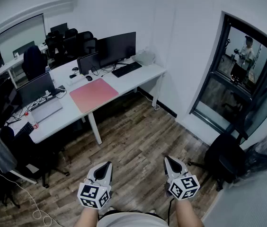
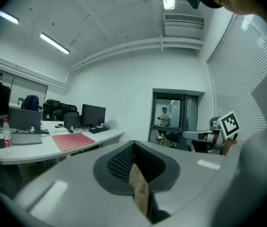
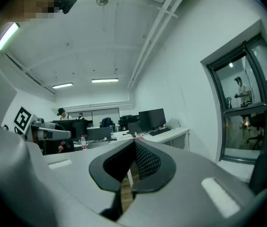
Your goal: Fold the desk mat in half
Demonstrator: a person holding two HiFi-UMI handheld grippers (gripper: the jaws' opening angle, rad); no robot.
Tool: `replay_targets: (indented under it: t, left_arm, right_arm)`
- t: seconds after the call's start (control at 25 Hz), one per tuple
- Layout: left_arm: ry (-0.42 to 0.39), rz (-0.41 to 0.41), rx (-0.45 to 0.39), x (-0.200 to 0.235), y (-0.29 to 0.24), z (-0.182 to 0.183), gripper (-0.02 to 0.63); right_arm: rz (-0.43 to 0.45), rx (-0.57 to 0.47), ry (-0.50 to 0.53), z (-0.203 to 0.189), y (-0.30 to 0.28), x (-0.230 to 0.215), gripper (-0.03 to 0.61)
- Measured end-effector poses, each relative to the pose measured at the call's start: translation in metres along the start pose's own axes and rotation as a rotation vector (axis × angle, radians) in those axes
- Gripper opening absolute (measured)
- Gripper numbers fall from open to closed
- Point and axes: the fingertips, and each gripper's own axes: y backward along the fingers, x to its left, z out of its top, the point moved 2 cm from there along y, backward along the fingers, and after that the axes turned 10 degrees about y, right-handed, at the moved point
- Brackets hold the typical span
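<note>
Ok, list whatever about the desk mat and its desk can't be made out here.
- Desk mat: in the head view it is too far off and too small to show texture or thickness.
- Same mat, right gripper view: almost wholly hidden behind the right gripper.
- Small dark items behind the mat: too small in the head view to name.
- Desk: its left end is cut off by the head view's edge.
</note>
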Motion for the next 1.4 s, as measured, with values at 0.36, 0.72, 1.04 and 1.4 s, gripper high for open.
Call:
replay_targets:
  t: [0.36,0.72,1.04,1.4]
  left_arm:
    - [0.004,0.008,0.003,0.010,0.011,-0.002,0.003]
    - [0.021,0.005,0.002,0.026,0.022,-0.003,0.002]
    - [0.043,-0.006,0.004,0.084,0.042,-0.002,0.003]
    - [0.041,-0.023,0.033,0.156,0.057,0.003,0.003]
  right_arm:
    - [0.004,0.016,0.009,-0.007,0.001,0.015,0.014]
    - [-0.008,0.007,-0.021,-0.007,-0.003,0.029,0.015]
    - [-0.025,0.014,-0.027,-0.007,-0.032,0.076,0.015]
    - [-0.026,0.068,-0.021,-0.027,-0.076,0.136,0.015]
